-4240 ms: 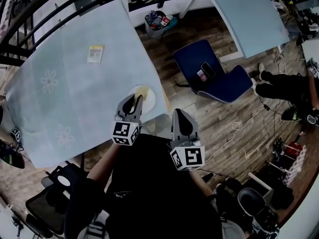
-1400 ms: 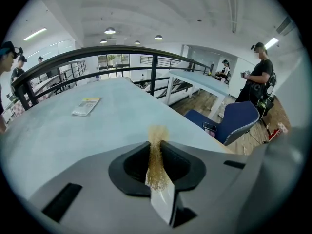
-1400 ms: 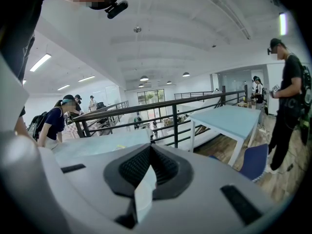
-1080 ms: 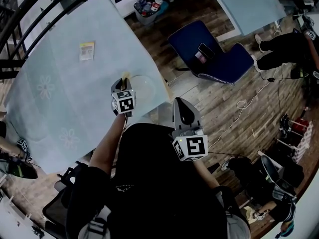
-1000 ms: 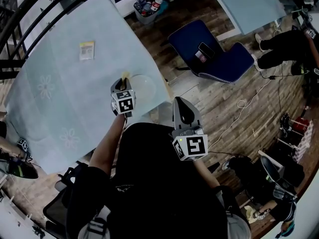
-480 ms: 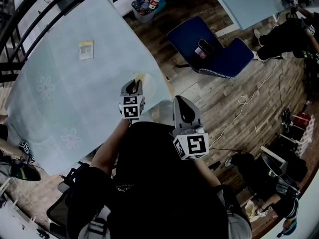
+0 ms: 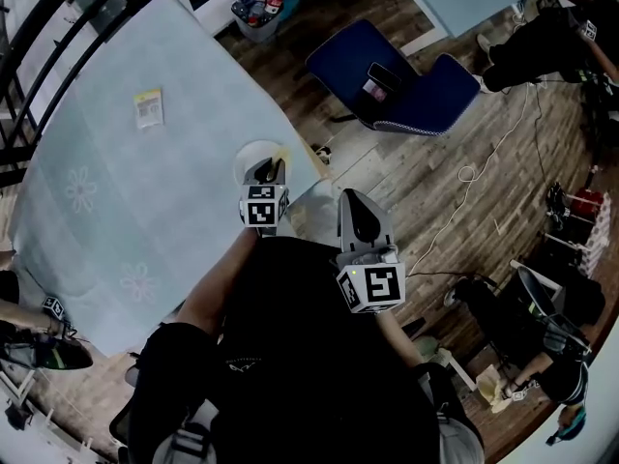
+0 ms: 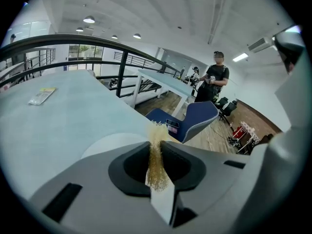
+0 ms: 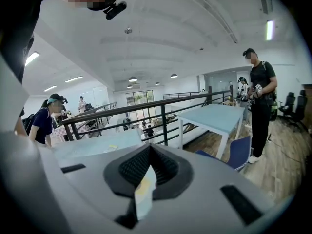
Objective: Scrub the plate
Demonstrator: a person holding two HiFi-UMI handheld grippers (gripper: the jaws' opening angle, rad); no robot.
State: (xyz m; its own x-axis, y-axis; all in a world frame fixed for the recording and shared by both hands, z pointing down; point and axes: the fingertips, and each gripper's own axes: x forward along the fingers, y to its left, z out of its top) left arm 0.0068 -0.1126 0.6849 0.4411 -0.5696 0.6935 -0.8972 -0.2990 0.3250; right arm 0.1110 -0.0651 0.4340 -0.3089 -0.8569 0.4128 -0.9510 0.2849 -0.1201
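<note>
The left tool is clenched on a golden, wiry scrubber. The strands are pinched between the two jaws, and a frayed tuft sticks out past the tips. It hangs over the near rim of the white plate, which lies at the table's edge, at the tool's 12 o'clock. In the left gripper view the plate shows pale just beyond the left jaw; whether the tuft touches it I cannot tell.

The right tool is clenched on nothing, its jaws pressed together. It is held off the table in front of the person's dark shirt, at 4 o'clock from the plate.

Each tool carries a cube with black-and-white square markers, which are patterns, not letters. A flat yellow-and-white packet lies on the table at 10 o'clock from the plate and well apart; its print is too small to read. At the plate's 2 o'clock stands a blue chair with a phone lying on its seat.
</note>
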